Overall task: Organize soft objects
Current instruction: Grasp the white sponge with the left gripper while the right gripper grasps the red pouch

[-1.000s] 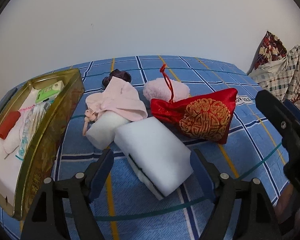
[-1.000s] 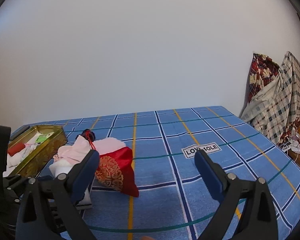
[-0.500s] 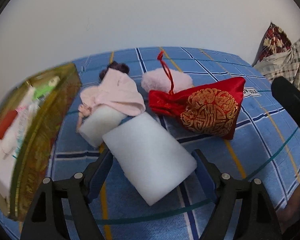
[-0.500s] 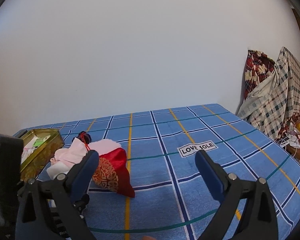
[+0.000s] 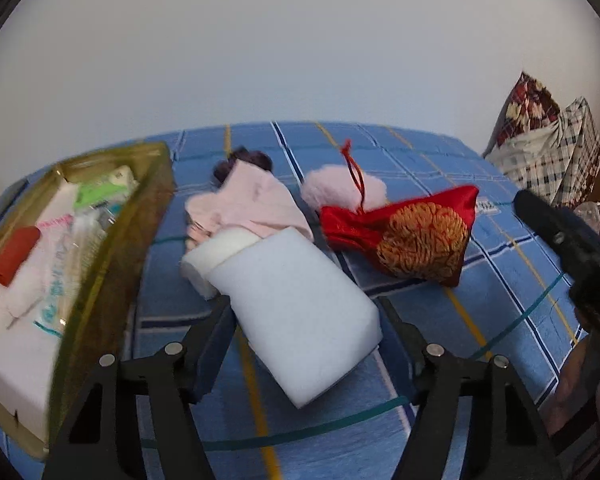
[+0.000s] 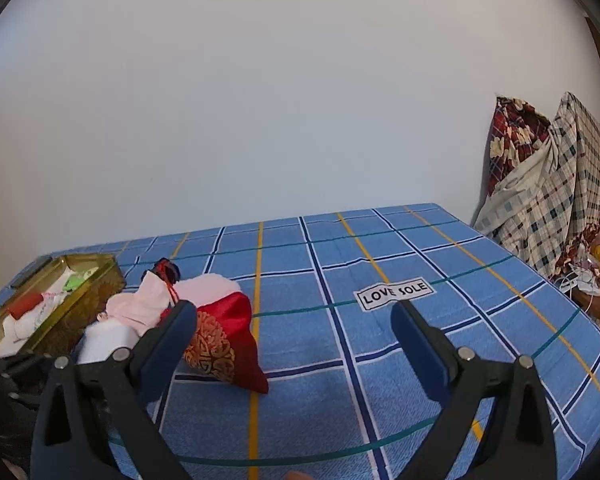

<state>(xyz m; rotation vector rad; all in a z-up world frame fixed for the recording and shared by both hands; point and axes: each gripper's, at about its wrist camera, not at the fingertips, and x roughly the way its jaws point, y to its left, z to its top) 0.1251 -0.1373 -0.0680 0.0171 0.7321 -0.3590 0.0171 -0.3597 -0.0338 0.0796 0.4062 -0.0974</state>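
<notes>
While several soft bits already lie packed in the gold tin (image 5: 112, 264), most of the pile waits on the blue checked bedcover (image 6: 380, 360). Inside the tin I can make out a red roll (image 5: 14, 250), white pads and a green packet (image 5: 100, 192). Left out are a white foam block (image 5: 300, 312), a second white piece (image 5: 216, 252) tucked under a pink cloth (image 5: 256, 204), a fluffy pink puff (image 5: 336, 188), a red pouch (image 5: 416, 236) with gold embroidery, and something dark (image 5: 246, 160) behind the cloth. So I'd judge the job under halfway done.

The left gripper (image 5: 306, 320) hangs low over the bed, pointing along the foam block. Its jaws are spread wide with the near end of the block between them; the fingers (image 5: 216, 336) sit just beside the foam and do not seem to pinch it, so nothing is held. The tin stands just to its left.

The right gripper (image 6: 294, 334) hovers off to the right of the pile, spread wide and empty, aimed across bare bedcover toward a "LOVE SOLE" label (image 6: 394, 294). The pouch lies just by its left finger. Plaid bedding (image 6: 548, 208) is heaped at the far right.
</notes>
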